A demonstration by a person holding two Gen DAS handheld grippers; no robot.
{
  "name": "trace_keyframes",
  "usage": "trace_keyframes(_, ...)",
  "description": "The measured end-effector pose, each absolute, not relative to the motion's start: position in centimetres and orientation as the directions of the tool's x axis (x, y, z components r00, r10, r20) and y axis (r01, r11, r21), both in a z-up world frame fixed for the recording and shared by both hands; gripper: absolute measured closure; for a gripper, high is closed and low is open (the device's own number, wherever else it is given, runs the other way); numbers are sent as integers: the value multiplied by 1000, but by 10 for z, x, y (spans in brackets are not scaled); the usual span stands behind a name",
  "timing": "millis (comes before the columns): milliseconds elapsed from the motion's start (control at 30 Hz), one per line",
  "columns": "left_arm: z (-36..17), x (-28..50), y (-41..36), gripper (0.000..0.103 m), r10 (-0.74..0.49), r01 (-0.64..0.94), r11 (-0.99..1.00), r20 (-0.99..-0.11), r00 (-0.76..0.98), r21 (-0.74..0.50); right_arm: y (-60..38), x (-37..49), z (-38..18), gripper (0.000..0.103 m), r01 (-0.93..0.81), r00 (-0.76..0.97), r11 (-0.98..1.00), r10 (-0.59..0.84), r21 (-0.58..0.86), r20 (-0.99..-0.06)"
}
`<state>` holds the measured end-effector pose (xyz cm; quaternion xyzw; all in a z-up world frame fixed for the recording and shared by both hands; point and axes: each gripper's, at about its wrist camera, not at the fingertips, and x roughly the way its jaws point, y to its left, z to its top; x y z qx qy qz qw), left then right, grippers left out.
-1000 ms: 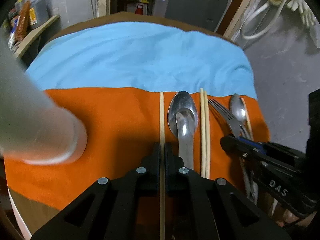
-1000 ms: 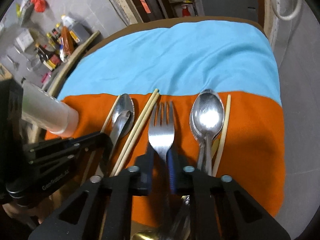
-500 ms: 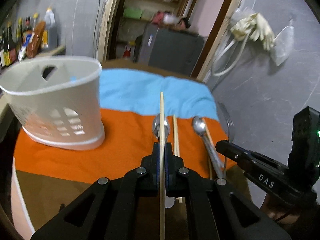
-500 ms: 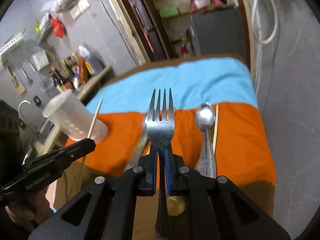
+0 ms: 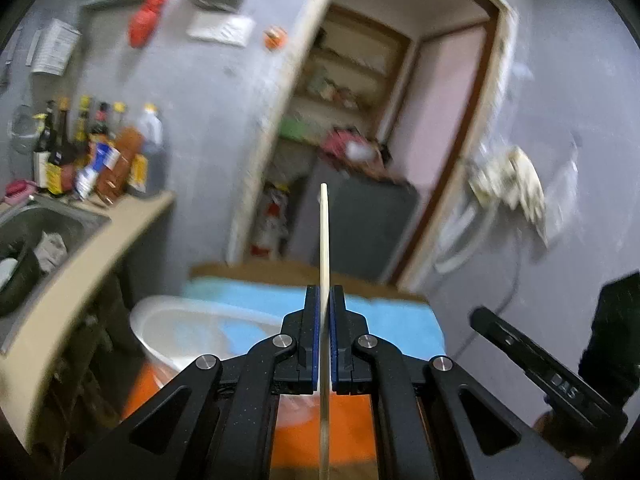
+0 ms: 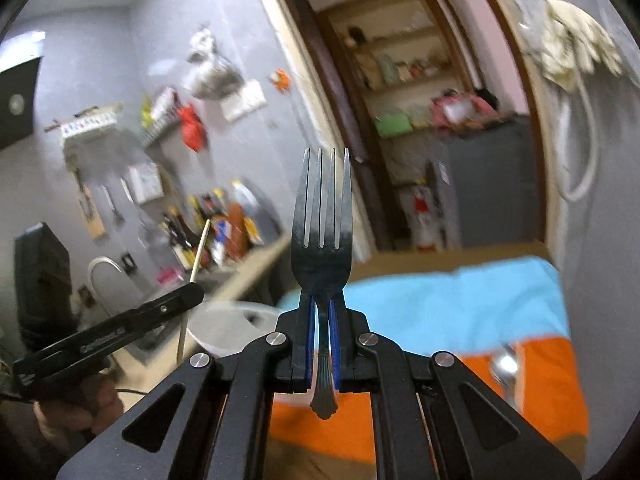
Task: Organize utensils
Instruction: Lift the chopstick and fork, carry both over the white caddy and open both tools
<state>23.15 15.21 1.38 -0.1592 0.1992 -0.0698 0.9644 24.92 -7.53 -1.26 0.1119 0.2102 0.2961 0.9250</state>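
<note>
So the biggest thing here is the table [image 6: 460, 312], and it's sitting down below both sets of fingers, wearing a blue cloth [image 6: 440, 300] on the far half and an orange cloth [image 6: 548, 384] on the near half. Next in size is the white caddy [image 5: 192, 332], which is standing on the orange part, below and a bit left of the left gripper's tips. My guess is that's where everything is heading, since the job is sorting utensils.

The person is holding both tools up in the air over the table, pointing only slightly downward. The left gripper [image 5: 324, 292] is pinching a chopstick [image 5: 324, 232] between its blue pads, and the stick is poking straight out past the tips with its tail running back under the fingers. The right gripper [image 6: 323, 304] is clamping a fork [image 6: 322, 236] by the neck, tines sticking up beyond the fingertips and the handle end hanging below the pads. Gripping it at the narrow neck makes sense to me, since the pads are closing nearly all the way there and the wide head can't slide back through.

Both utensils are lining up with the fingers, which I'd say is handy for dropping them end-first into the caddy.

Smallest bit: a spoon [image 6: 504, 364] is lying on the orange cloth, below and right of the right fingers, waiting its turn. Everything's pretty blurry, so I can't tell what else is down there.
</note>
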Motion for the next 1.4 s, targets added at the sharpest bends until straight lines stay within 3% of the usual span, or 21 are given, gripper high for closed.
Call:
trace_keyframes(167,9,257,220,101,-112,-14,919,-294,949,-394,-30,269,-2,98,-553,731,778,625,299,-274)
trace_keyframes(533,-29,298,277,101,-98,-53,864,-269,958,-500,9,299,-34,98,-527,720,800,600,287,-349)
trace_keyframes(1067,-51,285,253,100,-81,-52,922,-323,943,-383,20,297,-70,94,-524,672,805,592,278,-445)
trace_keyframes(1200,-55,277,250,99,-109,-36,924,-353,929,-381,13,292,-71,80,-526,666,799,600,292,-443)
trace_keyframes(1300,-54,272,248,85,-128,-27,925,-378,917,-380,10,289,-69,79,-531,661,792,609,300,-439)
trace_keyframes(1367,-50,264,246,69,-127,-30,921,-373,919,-389,6,287,-64,79,-533,660,788,615,308,-431)
trace_keyframes(1400,-48,261,245,67,-127,-30,920,-370,920,-391,2,284,-60,77,-533,665,787,616,310,-421)
